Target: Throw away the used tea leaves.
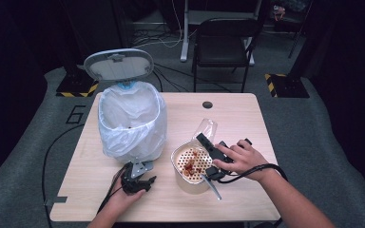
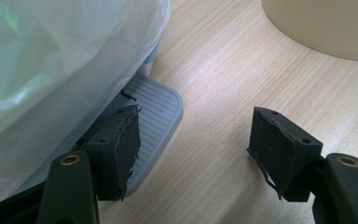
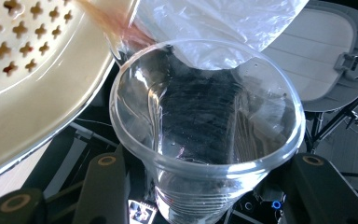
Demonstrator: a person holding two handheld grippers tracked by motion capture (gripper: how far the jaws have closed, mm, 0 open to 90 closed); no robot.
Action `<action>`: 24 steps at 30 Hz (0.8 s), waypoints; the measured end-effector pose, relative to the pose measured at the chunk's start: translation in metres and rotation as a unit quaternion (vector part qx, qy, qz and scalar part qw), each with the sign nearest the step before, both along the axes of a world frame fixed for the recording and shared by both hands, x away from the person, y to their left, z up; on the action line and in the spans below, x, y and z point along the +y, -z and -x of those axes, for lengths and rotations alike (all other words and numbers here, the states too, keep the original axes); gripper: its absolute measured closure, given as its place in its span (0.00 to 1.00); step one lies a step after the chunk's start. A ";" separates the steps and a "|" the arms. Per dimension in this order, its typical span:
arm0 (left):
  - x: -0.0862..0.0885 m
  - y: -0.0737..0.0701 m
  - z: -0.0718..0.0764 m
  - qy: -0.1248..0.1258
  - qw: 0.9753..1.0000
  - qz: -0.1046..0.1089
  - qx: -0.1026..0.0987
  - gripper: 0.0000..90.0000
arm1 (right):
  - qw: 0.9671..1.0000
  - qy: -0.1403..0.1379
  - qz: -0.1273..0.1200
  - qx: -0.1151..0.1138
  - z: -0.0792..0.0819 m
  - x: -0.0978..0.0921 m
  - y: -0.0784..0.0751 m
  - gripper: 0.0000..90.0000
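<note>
Your lined white pedal bin (image 1: 132,124) stands on the left half of the pale wooden table (image 1: 237,114), lid (image 1: 119,64) up behind it toward the far edge. Its grey ribbed pedal (image 2: 154,105) juts toward the near edge. Your left gripper (image 1: 141,182) sits just before that pedal, one jaw over it. Right of the bin, near the near edge: the cream perforated strainer bowl (image 1: 190,164), red scraps (image 1: 189,167) in it. Your right gripper (image 1: 208,145) holds the clear plastic cup (image 1: 205,128) at the bowl's far rim.

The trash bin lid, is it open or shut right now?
Open. The lid stands raised behind the bin, baring its white liner bag, while the left tongs rest at the foot pedal.
</note>
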State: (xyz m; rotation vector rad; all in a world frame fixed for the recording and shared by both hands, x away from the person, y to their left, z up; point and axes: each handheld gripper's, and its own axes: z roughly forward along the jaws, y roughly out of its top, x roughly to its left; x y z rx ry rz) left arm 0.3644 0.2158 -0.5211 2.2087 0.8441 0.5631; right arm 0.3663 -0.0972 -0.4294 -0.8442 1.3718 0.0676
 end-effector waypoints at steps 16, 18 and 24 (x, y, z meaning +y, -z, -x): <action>0.000 0.000 0.000 0.000 1.000 0.000 0.000 0.37 | 1.000 -0.001 -0.005 0.003 0.005 0.004 0.002 0.56; 0.000 0.000 0.000 0.000 1.000 0.000 0.000 0.37 | 1.000 -0.004 -0.011 -0.001 0.004 0.004 0.002 0.56; 0.000 0.000 0.000 0.000 1.000 0.000 0.000 0.37 | 1.000 -0.004 -0.007 0.001 0.005 0.005 0.000 0.56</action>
